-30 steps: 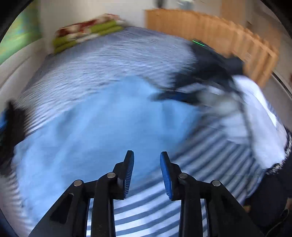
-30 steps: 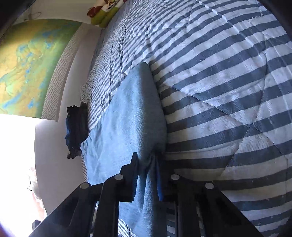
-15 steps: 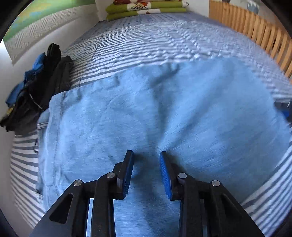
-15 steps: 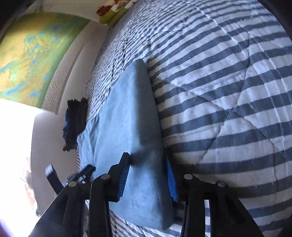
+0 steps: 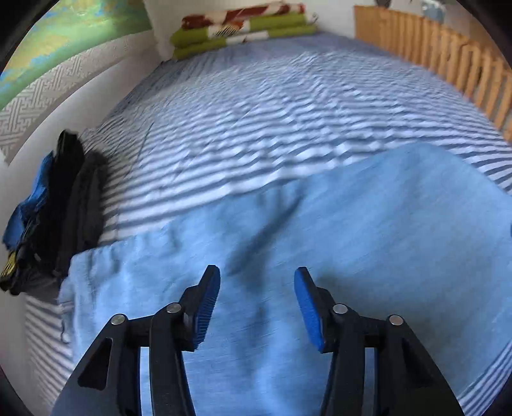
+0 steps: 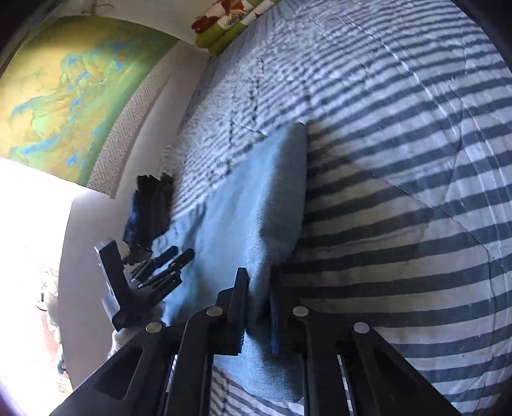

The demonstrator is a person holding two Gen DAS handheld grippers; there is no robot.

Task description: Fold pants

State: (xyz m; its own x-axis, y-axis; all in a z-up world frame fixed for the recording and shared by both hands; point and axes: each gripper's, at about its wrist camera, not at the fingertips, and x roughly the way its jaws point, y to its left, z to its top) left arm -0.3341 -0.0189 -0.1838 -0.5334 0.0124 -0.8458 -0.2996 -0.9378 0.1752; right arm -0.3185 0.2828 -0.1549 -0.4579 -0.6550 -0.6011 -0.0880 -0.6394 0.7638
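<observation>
Light blue pants (image 5: 352, 230) lie folded lengthwise across the striped bed. My left gripper (image 5: 256, 272) hovers just above their near part, towards the waistband end; its jaws are opening and nothing is between the blue pads. In the right wrist view the pants (image 6: 249, 198) run away from me as a long strip. My right gripper (image 6: 259, 281) is closing, and its pads pinch a raised ridge of the fabric at the near right edge. The left gripper (image 6: 166, 265) shows there at the left, over the far edge of the pants.
The striped quilt (image 5: 272, 112) covers the whole bed. A heap of dark and blue clothes (image 5: 64, 198) lies against the left wall by the waistband. Folded green and red blankets (image 5: 243, 28) sit at the head. A wooden rail (image 5: 448, 57) borders the right side.
My left gripper swept left along the pants to the waistband end and its jaws widened. My right gripper opened over the pants' edge, then closed on it and lifted the fabric slightly.
</observation>
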